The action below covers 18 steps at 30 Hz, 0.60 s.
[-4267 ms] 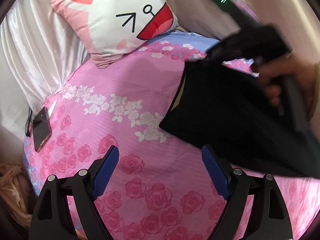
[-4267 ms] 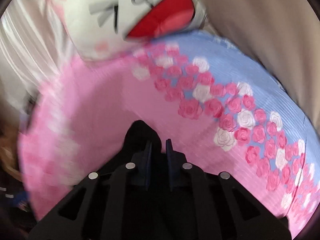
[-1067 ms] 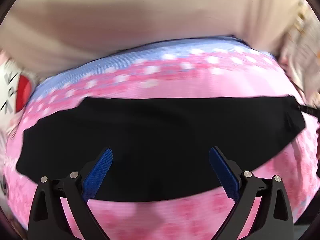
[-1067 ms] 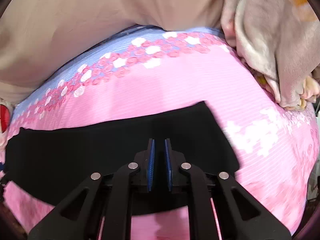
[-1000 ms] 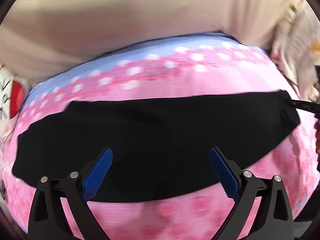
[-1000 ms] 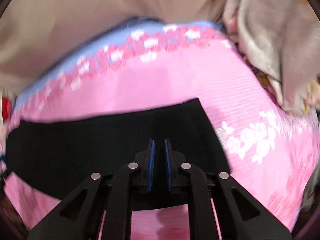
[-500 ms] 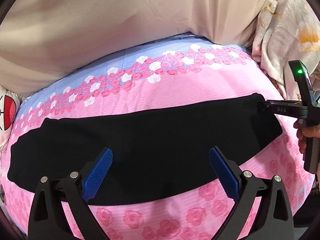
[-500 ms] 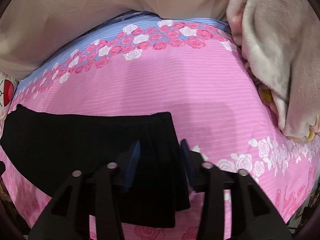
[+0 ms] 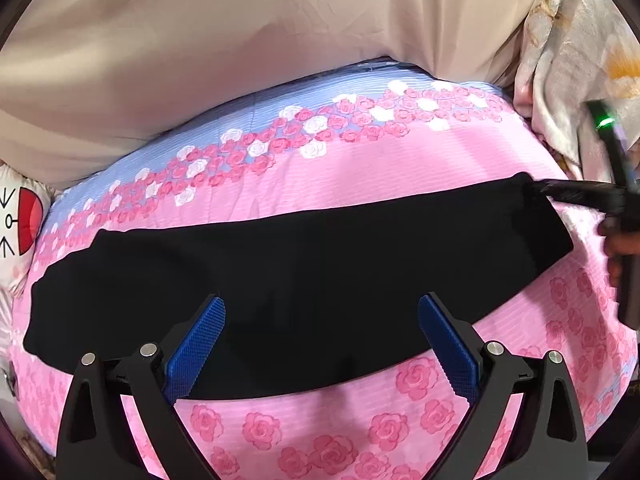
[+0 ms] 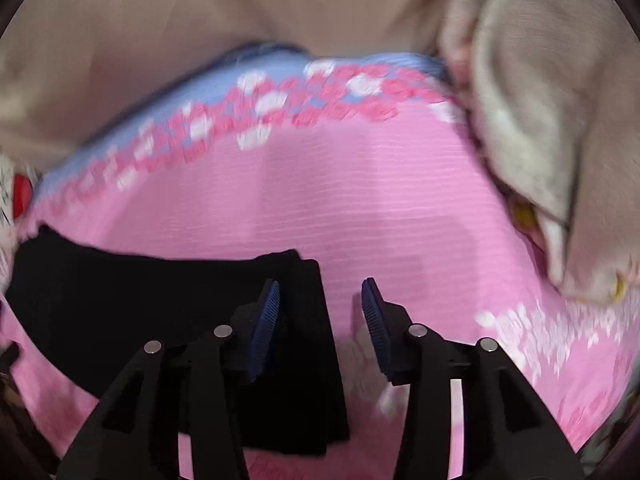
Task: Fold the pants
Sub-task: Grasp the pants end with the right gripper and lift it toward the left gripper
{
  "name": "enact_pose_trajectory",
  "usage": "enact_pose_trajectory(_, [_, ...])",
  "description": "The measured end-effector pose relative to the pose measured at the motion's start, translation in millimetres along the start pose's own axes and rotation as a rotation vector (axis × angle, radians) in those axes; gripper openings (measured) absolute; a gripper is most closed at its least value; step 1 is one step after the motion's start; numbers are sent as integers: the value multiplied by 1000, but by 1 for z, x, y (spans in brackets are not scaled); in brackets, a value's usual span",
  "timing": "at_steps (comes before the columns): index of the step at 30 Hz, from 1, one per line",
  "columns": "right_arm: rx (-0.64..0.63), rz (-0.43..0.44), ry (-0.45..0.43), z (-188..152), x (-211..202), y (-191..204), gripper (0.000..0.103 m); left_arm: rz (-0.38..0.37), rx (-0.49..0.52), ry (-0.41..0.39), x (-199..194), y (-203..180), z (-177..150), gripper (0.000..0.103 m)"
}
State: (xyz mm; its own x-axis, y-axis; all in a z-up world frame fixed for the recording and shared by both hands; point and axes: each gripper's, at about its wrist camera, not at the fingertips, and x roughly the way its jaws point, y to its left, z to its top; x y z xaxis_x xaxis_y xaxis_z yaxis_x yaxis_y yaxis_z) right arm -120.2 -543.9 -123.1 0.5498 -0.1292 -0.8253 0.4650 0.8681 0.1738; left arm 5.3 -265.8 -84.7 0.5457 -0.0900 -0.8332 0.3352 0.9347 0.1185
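Note:
The black pants [image 9: 304, 276] lie flat in a long band across the pink rose-print bed cover [image 9: 360, 176]. My left gripper [image 9: 320, 332] is open and empty, its blue pads over the near edge of the pants' middle. In the right wrist view the pants' right end [image 10: 200, 320] lies under my right gripper [image 10: 320, 312], which is open, its left pad over the cloth and its right pad over bare cover. The right gripper also shows in the left wrist view [image 9: 568, 192], at the pants' far right corner.
A beige curtain [image 9: 240, 48] hangs behind the bed. A crumpled floral blanket [image 10: 540, 120] lies at the bed's right end. A cartoon-face pillow [image 9: 16, 220] sits at the left end.
My right gripper has opened and let go of the pants' right end, which now lies on the bed. The left gripper has stayed open above the pants.

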Motion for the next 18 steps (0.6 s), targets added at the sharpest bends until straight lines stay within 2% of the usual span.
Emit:
enact_pose_trajectory(1, [32,15,-26,-6,-15,-9,41,0,-2,-3,-1,2,-1,96])
enact_pose_trajectory(2, [71,31,-15,-17,-23,-17,42,2,-6,-3,0,4,-3,96])
enact_pose_trajectory(7, [209,117,56,-66,-20,-37,42,-9,-50,47,6,19,-18,96])
enact_pose_trajectory(9, [233,135,67,-73,-12,-37,42,-21,-59,59,4,22,-23,96])
enact_pose_trajectory(13, [231,121,23,-74,-8,-29,43,-6,-42,57,0,27,-28,96])
enact_pose_trajectory(15, [199,101,26,-74,-7,-24,35,4,-56,58,0,35,-29,96])
enact_pose_trajectory(16, [186,103,33,-73,-6,-23,27,6,-74,65,3,42,-30,96])
enact_pose_trajectory(18, [192,112,47,-73,-5,-21,26,11,-124,83,12,59,-32,96])
